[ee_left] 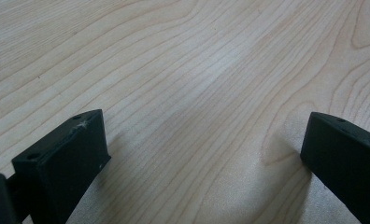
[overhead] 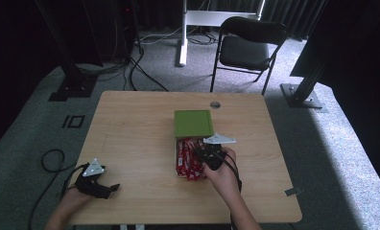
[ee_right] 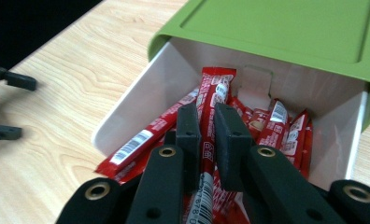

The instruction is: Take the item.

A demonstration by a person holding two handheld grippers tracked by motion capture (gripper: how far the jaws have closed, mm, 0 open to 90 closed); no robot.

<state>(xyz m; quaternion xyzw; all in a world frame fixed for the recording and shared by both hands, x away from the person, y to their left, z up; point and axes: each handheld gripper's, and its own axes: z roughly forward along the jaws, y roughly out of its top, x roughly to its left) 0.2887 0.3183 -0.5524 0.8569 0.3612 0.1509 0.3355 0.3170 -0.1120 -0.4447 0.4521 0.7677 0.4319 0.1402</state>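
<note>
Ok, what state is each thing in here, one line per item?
Green drawer box: drawer pulled open.
White drawer: holds many red packets.
Red stick packet: pinched between the tool's jaws.
Right tool: shut on the packet.
Left tool: open, over bare table.

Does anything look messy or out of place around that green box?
Nothing spilled. The white drawer of the green box is pulled open, red packets heaped crisscross inside; the right gripper pinches one red packet.

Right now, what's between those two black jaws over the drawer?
A red packet, pinched by the right gripper above the white drawer, as the right gripper view shows.
</note>
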